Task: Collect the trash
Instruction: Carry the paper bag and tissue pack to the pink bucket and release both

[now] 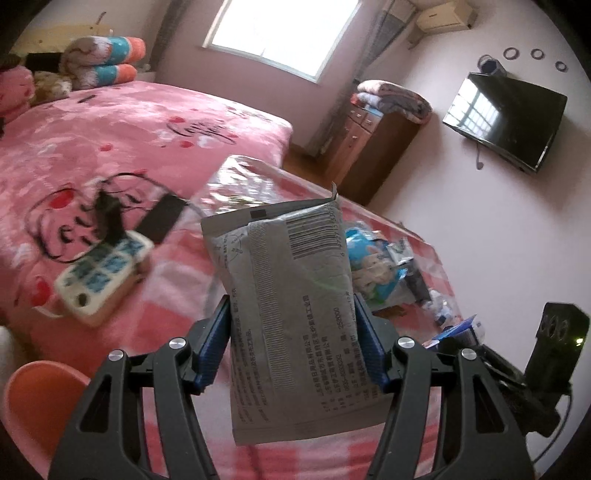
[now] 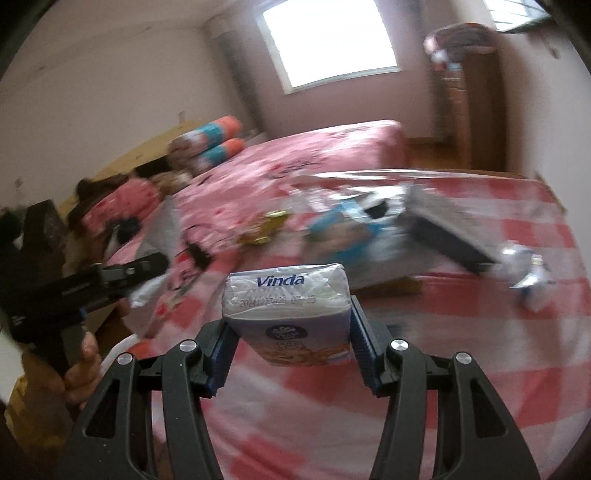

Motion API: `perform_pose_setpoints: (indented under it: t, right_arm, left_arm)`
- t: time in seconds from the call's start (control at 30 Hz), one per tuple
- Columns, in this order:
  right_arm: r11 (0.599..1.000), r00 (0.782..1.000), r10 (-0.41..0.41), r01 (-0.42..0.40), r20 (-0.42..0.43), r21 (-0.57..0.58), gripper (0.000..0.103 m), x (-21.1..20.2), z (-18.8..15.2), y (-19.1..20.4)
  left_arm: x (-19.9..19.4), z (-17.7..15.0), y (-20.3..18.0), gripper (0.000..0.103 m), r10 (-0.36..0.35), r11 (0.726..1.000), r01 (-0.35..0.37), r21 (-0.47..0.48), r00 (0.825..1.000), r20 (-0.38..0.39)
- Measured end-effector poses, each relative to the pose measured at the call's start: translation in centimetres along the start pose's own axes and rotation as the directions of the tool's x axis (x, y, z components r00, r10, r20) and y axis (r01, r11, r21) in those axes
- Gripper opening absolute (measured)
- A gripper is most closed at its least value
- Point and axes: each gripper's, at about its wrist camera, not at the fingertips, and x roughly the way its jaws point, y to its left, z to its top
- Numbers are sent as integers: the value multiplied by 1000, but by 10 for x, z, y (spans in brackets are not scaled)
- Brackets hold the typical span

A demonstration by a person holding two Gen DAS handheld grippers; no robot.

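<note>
Plastic-covered table point(image 2: 480, 369) edge beside bed point(image 2: 314, 155)

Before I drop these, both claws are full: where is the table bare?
Bare checked cloth lies near the right claw, below the crumpled wrappers. Crowded: the far strip around the blue packet, and the phone on the left.

Pale pinkish walls, bright window point(image 1: 284, 33) pouring daylight in — big bed point(image 1: 122, 125) with a pink cartoon cover, a wooden cabinet point(image 1: 365, 155) piled with folded blankets, a black TV point(image 1: 506, 122) on the wall.
</note>
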Motion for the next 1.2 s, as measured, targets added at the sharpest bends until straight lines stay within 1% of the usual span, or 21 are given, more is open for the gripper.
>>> perform_pose_setpoints:
  t: [0.13, 0.27, 0.37, 0.47, 0.53, 0.63, 0.67, 0.77, 0.83, 0.87, 0.9, 0.93, 0.97, 1.0, 1.03, 1.1, 1.2]
  right_arm:
    - [993, 995, 92, -95, -47, -74, 57, 14, -3, 46]
    - [970, 976, 185, -199, -112, -139, 57, 32, -11, 94]
    - [943, 956, 237, -268, -171, -195, 57, 46, -19, 129]
    - [913, 936, 271, -323, -225, -247, 57, 59, -30, 159]
    - [888, 918, 295, -366, -265, -280, 57, 69, -38, 179]
    - [856, 901, 303, -401, -312, -326, 57, 80, -51, 202]
    - [850, 897, 303, -407, -322, -334, 57, 83, -53, 207]
    - [825, 877, 312, -441, -366, -352, 57, 100, -63, 227]
    - [812, 867, 307, -454, -393, -366, 58, 111, -69, 237]
    - [803, 857, 304, -465, -415, -372, 58, 119, -75, 243]
    - [799, 851, 302, -472, -430, -372, 60, 124, -78, 247]
    - [796, 844, 300, -478, -445, -372, 65, 128, -81, 250]
    - [795, 845, 288, -473, -450, -381, 75, 132, -86, 253]
    - [794, 847, 283, -470, -450, -385, 80, 136, -87, 253]
    - [793, 846, 284, -471, -450, -385, 82, 137, -89, 254]
    - [798, 851, 291, -468, -438, -380, 89, 136, -90, 251]
    - [818, 859, 298, -455, -416, -353, 89, 130, -86, 242]
  left_arm:
    - [-26, -12, 32, 64, 69, 998, -69, -16, 998, 7]
    - [-52, -29, 71, 64, 146, 988, -145, -61, 989, 8]
    - [-66, -46, 102, 64, 197, 975, -197, -101, 980, -8]
    - [-73, -66, 137, 64, 254, 953, -258, -160, 966, -46]
    - [-75, -77, 154, 64, 279, 939, -287, -192, 958, -70]
    - [-79, -93, 177, 64, 306, 920, -320, -225, 947, -93]
    - [-79, -96, 181, 64, 313, 916, -328, -231, 945, -99]
    - [-79, -107, 195, 64, 336, 903, -354, -245, 935, -113]
    - [-78, -113, 205, 65, 348, 892, -369, -260, 929, -123]
    - [-78, -115, 208, 65, 352, 888, -374, -267, 927, -127]
    - [-78, -118, 213, 65, 360, 882, -383, -273, 923, -133]
    - [-78, -121, 216, 67, 369, 878, -392, -274, 920, -133]
    - [-78, -123, 218, 68, 384, 873, -406, -270, 914, -131]
    - [-78, -125, 220, 72, 407, 866, -426, -260, 905, -128]
    - [-79, -127, 222, 77, 426, 860, -443, -252, 896, -124]
    - [-79, -128, 224, 81, 445, 852, -462, -248, 887, -122]
    - [-81, -130, 229, 84, 463, 840, -478, -256, 878, -120]
